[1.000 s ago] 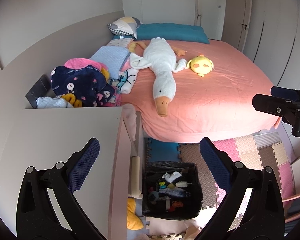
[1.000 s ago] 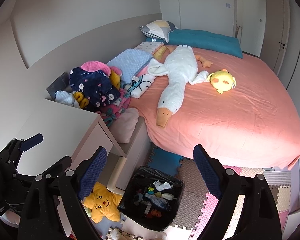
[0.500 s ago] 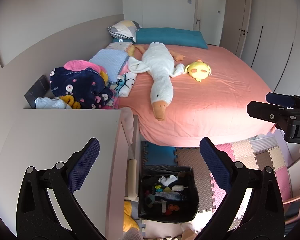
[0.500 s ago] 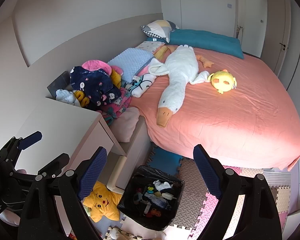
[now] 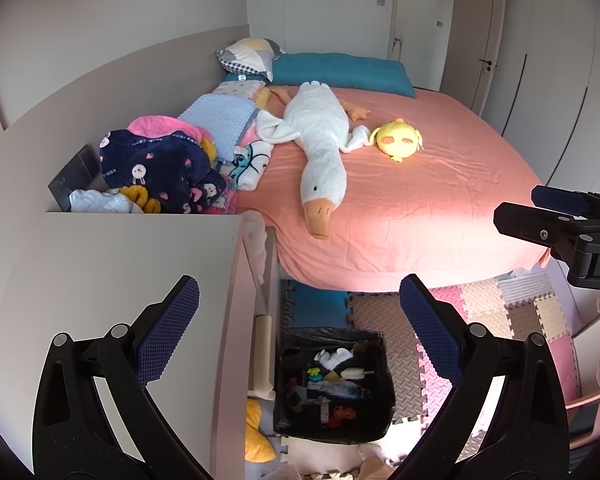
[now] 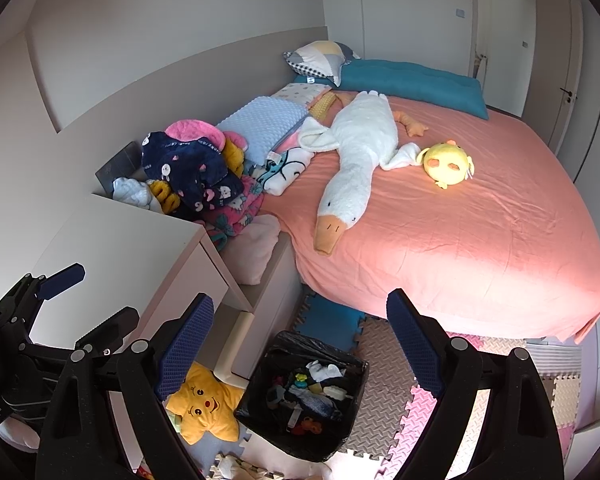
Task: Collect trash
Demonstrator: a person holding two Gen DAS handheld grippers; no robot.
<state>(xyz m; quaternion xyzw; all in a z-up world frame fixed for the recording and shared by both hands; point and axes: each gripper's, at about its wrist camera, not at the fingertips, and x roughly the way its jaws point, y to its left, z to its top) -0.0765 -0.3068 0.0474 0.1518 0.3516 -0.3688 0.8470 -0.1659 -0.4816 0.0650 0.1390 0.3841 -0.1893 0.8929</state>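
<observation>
Both tongs, left (image 5: 298, 314) and right (image 6: 300, 330), are hanging spread apart and empty above the already part-filled black-lined trash bin (image 6: 304, 396), suggesting collection is nearing its end.

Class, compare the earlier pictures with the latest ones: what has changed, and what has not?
Only the left claw shifted a little: in its view the bin and the bed slid slightly. Nothing was grasped or released. Both claws stay open and empty, the right claw nearly still; goose, clothes and bin unmoved.
</observation>
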